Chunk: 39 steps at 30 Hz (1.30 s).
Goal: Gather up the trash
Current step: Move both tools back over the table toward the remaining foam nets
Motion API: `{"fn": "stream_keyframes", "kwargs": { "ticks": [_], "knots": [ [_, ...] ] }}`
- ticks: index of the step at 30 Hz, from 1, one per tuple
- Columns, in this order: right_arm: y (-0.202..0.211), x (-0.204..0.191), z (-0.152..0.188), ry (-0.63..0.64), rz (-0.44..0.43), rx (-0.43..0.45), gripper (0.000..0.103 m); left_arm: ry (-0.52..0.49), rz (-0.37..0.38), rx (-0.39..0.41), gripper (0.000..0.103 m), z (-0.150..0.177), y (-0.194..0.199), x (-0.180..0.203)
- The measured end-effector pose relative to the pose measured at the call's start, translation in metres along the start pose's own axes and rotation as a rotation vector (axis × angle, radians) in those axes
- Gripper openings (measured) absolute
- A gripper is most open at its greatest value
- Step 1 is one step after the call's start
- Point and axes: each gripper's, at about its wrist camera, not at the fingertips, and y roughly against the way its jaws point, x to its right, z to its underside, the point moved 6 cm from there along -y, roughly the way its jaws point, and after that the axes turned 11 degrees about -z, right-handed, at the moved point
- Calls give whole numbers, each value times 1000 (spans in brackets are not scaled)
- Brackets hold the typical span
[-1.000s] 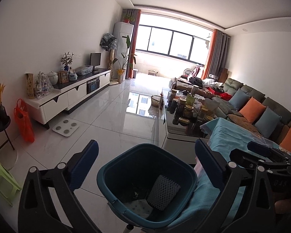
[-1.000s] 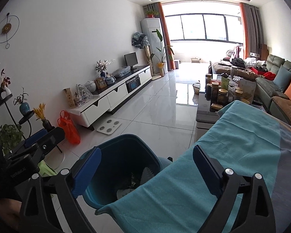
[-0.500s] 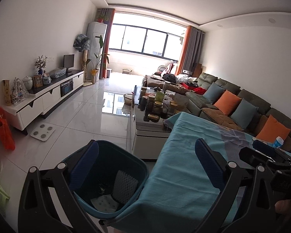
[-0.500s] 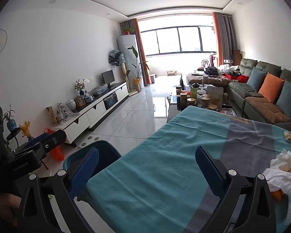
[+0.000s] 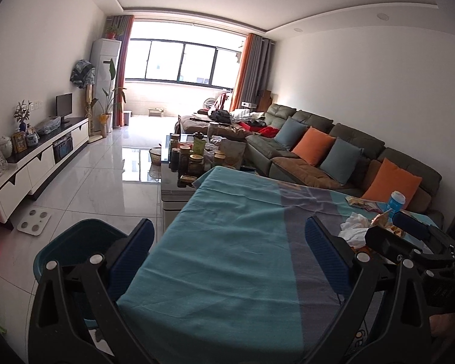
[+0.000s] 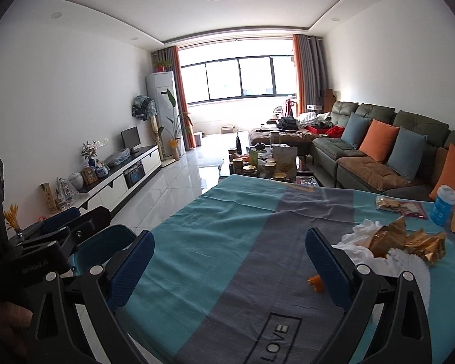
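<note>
Both grippers empty, jaws wide apart. Right gripper [image 6: 230, 261] hangs over the teal/grey cloth [image 6: 215, 242]; trash pile sits at its 2 o'clock: white tissue [image 6: 364, 233], gold wrappers [image 6: 409, 241], small orange scrap [image 6: 315, 282] just beside the right finger. Blue cup [image 6: 443, 204] and snack packet [image 6: 389, 203] lie further back, approx 1 o'clock. Left gripper [image 5: 230, 261] has the teal bin [image 5: 72, 242] at 9 o'clock, off the table edge.

Likely step: first grab w/ right. Swing toward 2 o'clock, straddle the tissue wad w/ both fingers, press into the cloth a bit, close slowly so the foil doesn't skid out. Don't pinch the cloth, it would drag the rest.
</note>
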Motion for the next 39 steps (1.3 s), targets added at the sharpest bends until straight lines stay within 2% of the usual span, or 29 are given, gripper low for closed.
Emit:
{"fn": "stream_keyframes", "kwargs": {
  "ticks": [12,24,39],
  "knots": [
    [47,58,21,-91,166,20,96,-71,123,-35,98,17,-4,79],
    [79,88,38,-145,265,23,96,-143,190,-69,98,32,-1,116],
    [123,123,52,-221,363,56,96,-219,254,-73,98,39,6,147]
  ]
}}
